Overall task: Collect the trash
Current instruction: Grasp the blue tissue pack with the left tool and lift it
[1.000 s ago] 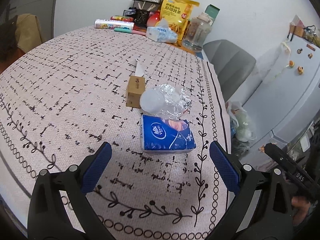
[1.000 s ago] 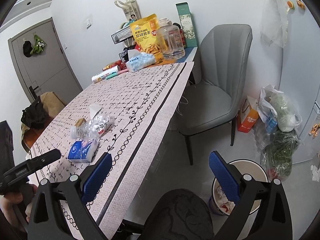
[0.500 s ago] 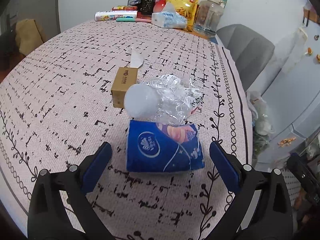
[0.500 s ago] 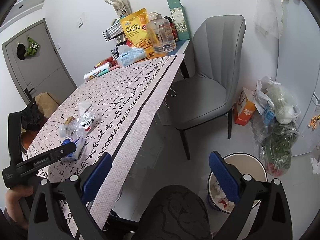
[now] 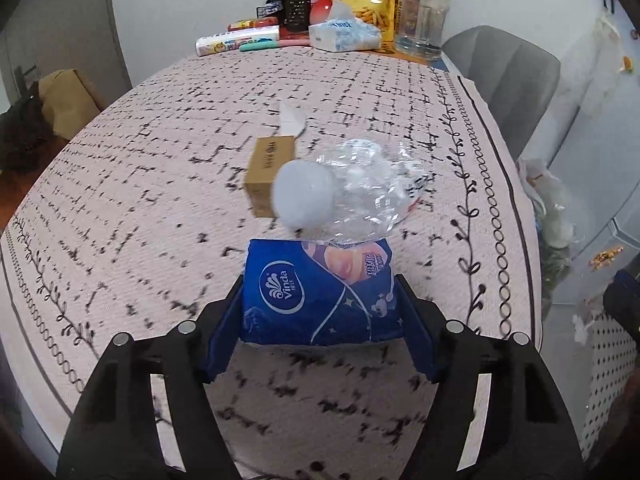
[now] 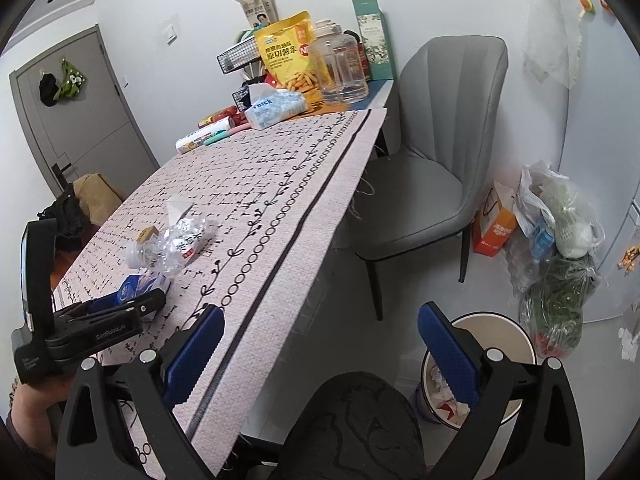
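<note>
A blue Vinda tissue pack [image 5: 320,296] lies near the front edge of the pink patterned table [image 5: 140,200]. My left gripper [image 5: 320,328] straddles it, jaws closing, and the blue pads meet both of its sides. Just behind the pack sit a crushed clear plastic bottle [image 5: 352,192] with a white cap, a small brown box [image 5: 268,168] and a white paper scrap [image 5: 292,120]. The right wrist view shows the same pack [image 6: 138,286] in the left gripper [image 6: 156,300]. My right gripper [image 6: 320,344] hangs open beside the table's edge with nothing between its fingers.
A white bin [image 6: 516,336] holding crumpled paper stands on the floor at lower right. A grey chair [image 6: 432,152] sits by the table, with bags [image 6: 560,240] against the wall. Snacks, a jar [image 6: 340,68] and a tissue pack [image 6: 276,108] crowd the far end.
The left gripper has come forward and down over the blue tissue pack, and its jaws have narrowed onto the pack's sides. The right gripper's view has barely shifted.
</note>
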Action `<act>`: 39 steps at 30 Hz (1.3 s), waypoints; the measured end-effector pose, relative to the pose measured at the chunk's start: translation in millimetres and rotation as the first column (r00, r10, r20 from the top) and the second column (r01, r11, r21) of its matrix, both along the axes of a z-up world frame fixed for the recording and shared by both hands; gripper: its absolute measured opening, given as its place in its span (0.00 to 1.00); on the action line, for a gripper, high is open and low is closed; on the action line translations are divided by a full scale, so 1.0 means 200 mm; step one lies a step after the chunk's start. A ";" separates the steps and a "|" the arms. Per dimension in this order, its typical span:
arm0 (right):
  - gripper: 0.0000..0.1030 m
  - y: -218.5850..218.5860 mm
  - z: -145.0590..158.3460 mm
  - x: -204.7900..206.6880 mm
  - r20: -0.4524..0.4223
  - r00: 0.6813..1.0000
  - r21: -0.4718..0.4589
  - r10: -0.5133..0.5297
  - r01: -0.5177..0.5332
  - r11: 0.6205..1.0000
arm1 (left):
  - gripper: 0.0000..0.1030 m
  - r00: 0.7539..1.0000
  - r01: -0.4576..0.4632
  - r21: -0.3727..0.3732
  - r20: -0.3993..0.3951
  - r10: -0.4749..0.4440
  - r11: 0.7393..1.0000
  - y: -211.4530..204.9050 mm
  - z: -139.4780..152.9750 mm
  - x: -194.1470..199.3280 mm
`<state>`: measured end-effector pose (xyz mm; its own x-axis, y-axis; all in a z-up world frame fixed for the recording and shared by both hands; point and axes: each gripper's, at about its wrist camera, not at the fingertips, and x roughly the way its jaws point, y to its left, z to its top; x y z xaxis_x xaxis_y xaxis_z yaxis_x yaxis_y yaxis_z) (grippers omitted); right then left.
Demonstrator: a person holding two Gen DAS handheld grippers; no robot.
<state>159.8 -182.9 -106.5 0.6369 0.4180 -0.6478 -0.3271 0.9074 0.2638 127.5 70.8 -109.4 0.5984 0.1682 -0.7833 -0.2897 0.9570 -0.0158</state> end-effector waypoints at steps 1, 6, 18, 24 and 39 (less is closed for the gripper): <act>0.92 0.01 0.00 0.00 0.000 1.000 -0.001 0.004 -0.004 1.000 | 0.66 1.000 0.000 -0.015 0.010 0.000 1.000 0.02 0.01 -0.02; 0.92 0.09 0.02 -0.02 0.004 0.999 -0.013 0.038 -0.038 0.999 | 0.65 0.998 -0.032 -0.060 0.056 0.035 0.998 0.11 0.04 -0.12; 0.92 0.43 0.11 -0.03 0.051 0.984 -0.062 0.173 -0.170 0.984 | 0.66 0.976 -0.127 -0.141 0.160 0.150 0.982 0.37 0.13 -0.30; 0.92 0.61 0.15 -0.01 0.074 0.968 -0.092 0.241 -0.234 0.968 | 0.66 0.962 -0.165 -0.182 0.188 0.199 0.969 0.49 0.13 -0.36; 0.89 1.01 0.14 0.05 0.097 0.920 -0.214 0.381 -0.354 0.910 | 0.66 0.948 -0.207 -0.215 0.199 0.250 0.954 0.57 0.11 -0.40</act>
